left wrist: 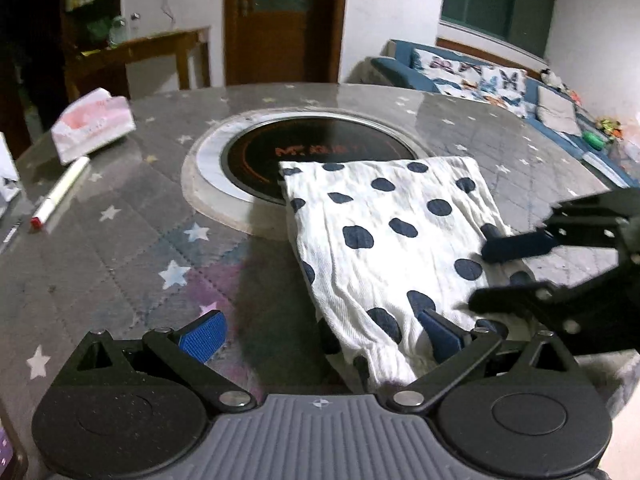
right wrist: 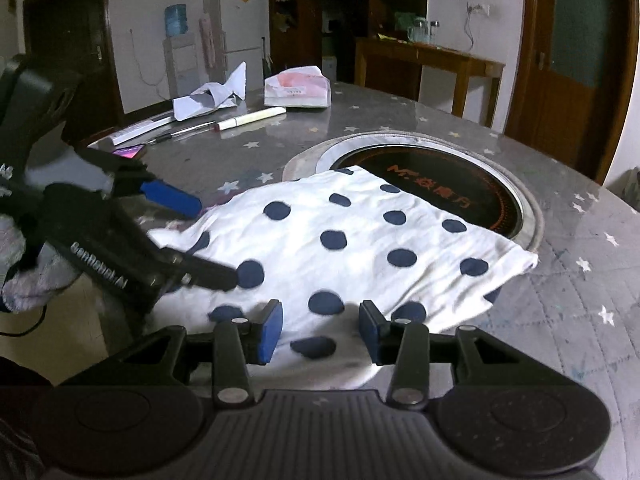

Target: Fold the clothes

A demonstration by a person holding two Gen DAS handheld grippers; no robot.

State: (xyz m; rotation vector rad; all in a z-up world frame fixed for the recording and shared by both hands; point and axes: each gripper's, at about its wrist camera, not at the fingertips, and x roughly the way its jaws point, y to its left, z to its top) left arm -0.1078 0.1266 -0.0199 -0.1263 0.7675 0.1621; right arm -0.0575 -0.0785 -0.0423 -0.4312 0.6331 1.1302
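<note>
Star-patterned cloth is covering the round counter (left wrist: 120, 248), and the polka-dot garment (left wrist: 392, 232) is lying folded across its near side, its far edge overlapping the inset cooktop (left wrist: 312, 148). Both tools are hanging open, gripping nothing: the left tool (left wrist: 320, 336) is straddling the garment's near left edge, the right tool (right wrist: 318, 332) its near hem. Pinching every layer together should keep the fold square. Underlying layers are staying hidden.

garment (right wrist: 360, 248) on table (right wrist: 560, 320), far corner over inset cooktop (right wrist: 460, 184) | tissue pack (right wrist: 298, 88), marker (right wrist: 250, 118) behind | crumpled paper (right wrist: 208, 98) left of pack
</note>
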